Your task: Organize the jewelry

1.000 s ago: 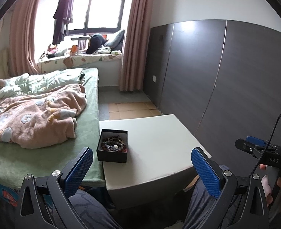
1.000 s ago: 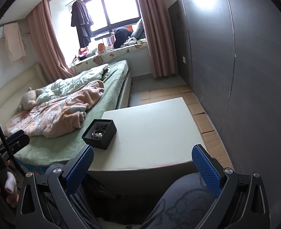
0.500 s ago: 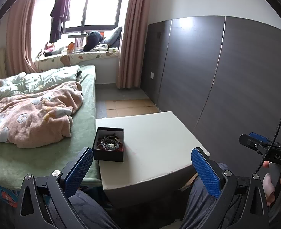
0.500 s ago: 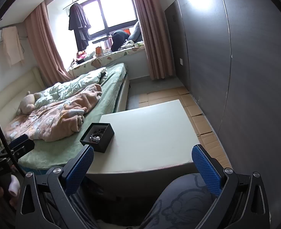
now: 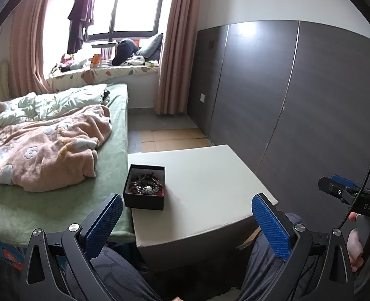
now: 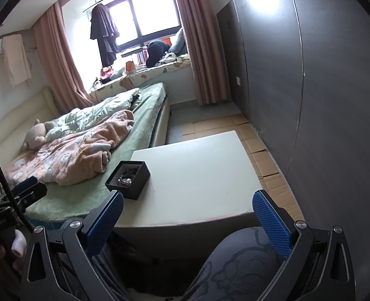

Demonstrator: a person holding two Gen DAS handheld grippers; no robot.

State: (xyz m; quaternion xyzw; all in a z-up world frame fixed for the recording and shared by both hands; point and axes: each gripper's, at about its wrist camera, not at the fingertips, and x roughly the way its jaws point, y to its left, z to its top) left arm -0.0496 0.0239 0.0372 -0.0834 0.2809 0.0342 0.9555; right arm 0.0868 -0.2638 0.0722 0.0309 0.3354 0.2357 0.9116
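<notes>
Ahead of both pairs of blue-padded fingers stands a low white table point(image 5: 205, 183), set against the side of a bed point(image 5: 109, 165) covered in green, with a pink floral blanket point(image 5: 42, 148) heaped on it. Dark panelled wall point(image 5: 298, 95) runs along the right of the fingers, cardboard sheets point(image 5: 172, 138) lie on the floor beyond the table, and pink curtains point(image 5: 175, 50) frame a bright window point(image 5: 127, 12) at the far end.

A small black jewelry box point(image 5: 144, 198) sits open on the table's near left corner, just ahead of the left finger in each wrist view, holding a tangle of beaded bracelets point(image 5: 146, 184). The box looks roughly square, so no long axis can be told; its sides run nearly parallel to the table edges.

The left gripper point(image 5: 187, 223) has its fingers wide apart, holding nothing. The right gripper point(image 6: 188, 222) is likewise spread wide and empty. Both hover above the person's knees, short of the table.
</notes>
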